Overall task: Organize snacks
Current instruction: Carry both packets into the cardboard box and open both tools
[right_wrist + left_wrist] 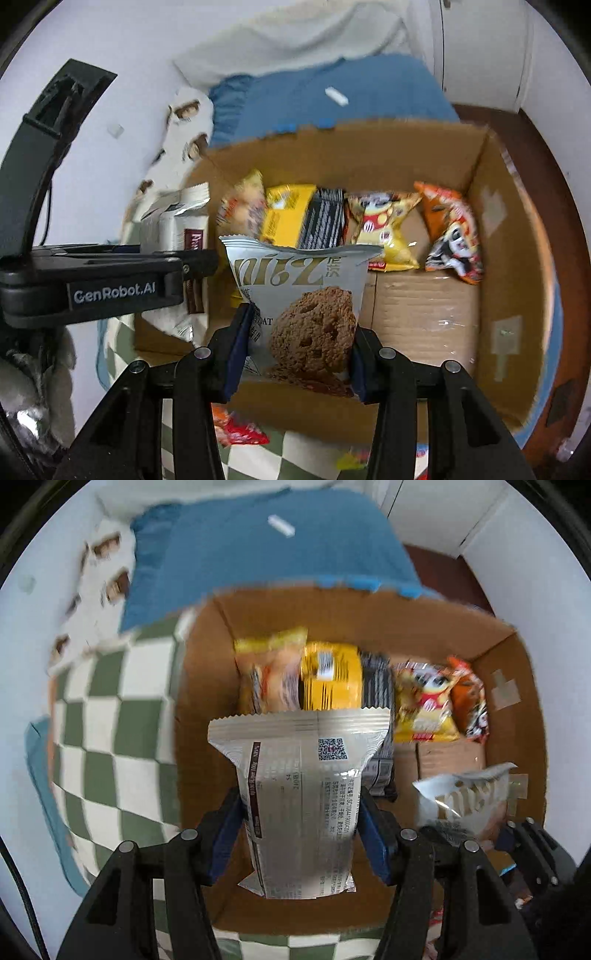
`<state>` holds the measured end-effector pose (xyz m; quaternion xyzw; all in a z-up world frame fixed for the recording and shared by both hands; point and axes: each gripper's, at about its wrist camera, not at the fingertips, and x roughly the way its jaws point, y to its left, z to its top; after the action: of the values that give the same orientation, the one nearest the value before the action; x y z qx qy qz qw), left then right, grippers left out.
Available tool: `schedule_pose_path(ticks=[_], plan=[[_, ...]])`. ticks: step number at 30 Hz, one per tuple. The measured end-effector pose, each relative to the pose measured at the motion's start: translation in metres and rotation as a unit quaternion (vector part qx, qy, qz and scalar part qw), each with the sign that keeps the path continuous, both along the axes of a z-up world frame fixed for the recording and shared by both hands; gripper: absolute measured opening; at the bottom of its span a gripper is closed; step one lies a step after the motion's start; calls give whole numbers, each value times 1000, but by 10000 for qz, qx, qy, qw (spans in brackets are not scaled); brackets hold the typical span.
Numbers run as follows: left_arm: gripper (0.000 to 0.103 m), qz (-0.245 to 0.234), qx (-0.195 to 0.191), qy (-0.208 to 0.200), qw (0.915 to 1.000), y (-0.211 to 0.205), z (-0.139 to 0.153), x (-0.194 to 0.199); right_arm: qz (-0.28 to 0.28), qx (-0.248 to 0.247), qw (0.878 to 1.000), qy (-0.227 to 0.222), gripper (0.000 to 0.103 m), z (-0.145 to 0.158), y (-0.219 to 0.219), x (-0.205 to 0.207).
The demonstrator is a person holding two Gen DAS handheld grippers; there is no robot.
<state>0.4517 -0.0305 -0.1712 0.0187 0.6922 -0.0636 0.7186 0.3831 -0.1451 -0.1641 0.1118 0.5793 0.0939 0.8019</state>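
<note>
An open cardboard box (524, 716) (513, 280) holds a row of snacks along its far wall: a yellow pack (328, 675) (284, 214), a black pack (325, 221), a yellow bag (424, 701) (384, 225) and an orange bag (450, 236). My left gripper (301, 819) is shut on a beige printed snack pack (299, 794), held over the box's left part; the pack also shows in the right wrist view (173, 236). My right gripper (299, 347) is shut on a silver bread pack (295, 295), held over the box's near side; it also shows in the left wrist view (465, 797).
The box sits on a green and white checked cloth (110, 716). A blue cloth (266, 550) lies behind it. A red wrapper (240, 432) lies on the checked cloth in front of the box. The left gripper body (103, 284) reaches in from the left.
</note>
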Motion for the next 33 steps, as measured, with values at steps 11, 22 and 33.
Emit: schedule_pose_path(ticks=[11, 22, 33], plan=[[59, 377, -118, 513, 9979, 10, -40, -2, 342, 378, 9941, 955, 73, -63, 20, 12], [90, 423, -128, 118, 9990, 14, -19, -5, 122, -93, 9952, 970, 96, -54, 11, 9], [90, 536, -59, -751, 9957, 20, 20, -51, -190, -597, 9964, 573, 96, -23, -27, -20]])
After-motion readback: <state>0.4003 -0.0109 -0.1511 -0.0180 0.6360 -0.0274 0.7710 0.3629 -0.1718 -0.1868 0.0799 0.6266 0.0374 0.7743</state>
